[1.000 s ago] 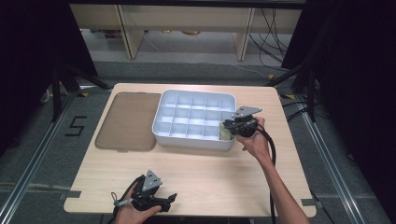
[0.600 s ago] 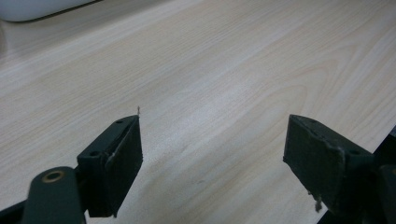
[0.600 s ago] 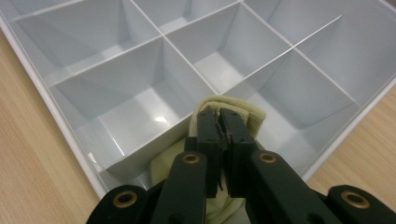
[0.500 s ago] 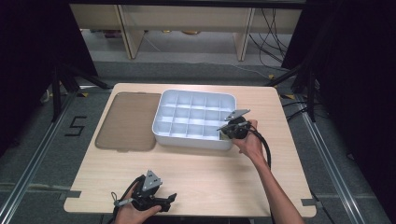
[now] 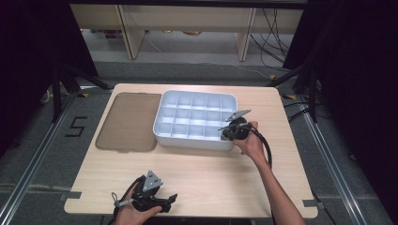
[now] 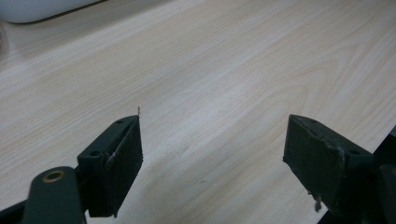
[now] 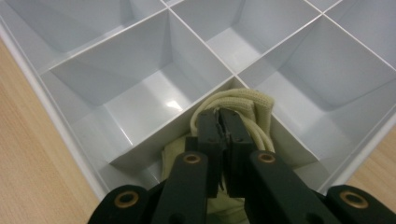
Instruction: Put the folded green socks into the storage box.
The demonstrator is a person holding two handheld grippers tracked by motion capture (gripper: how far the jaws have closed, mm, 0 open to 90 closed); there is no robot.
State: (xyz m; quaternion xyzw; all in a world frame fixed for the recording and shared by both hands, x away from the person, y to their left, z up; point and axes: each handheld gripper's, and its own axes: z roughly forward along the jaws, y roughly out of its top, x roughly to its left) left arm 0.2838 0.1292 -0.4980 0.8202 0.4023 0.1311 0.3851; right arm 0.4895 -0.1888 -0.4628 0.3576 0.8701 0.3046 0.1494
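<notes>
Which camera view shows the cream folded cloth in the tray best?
The right gripper view: the cream cloth lies close up in a corner compartment of the white tray, pinched by the right tongs. In the high view those tongs cover that corner. The left gripper view gives bare table.

The counter (image 5: 197, 178) looks like pale wood with a fine grain and a smooth, softly shining finish. On it, the tray (image 5: 162, 136) is light grey plastic, smooth and glossy, its thin dividers catching highlights. In the tray's near corner compartment lies a cream cloth (image 7: 243, 105), woven, matt and ribbed along its folded edges. Just left of the tray, the flat lid (image 5: 126, 122) is brownish, see-through plastic with a dull sheen. The right gripper (image 7: 219, 121) is black matt plastic with brass-coloured rivets; the left gripper (image 6: 210, 149) has rough, scuffed black pads.
</notes>
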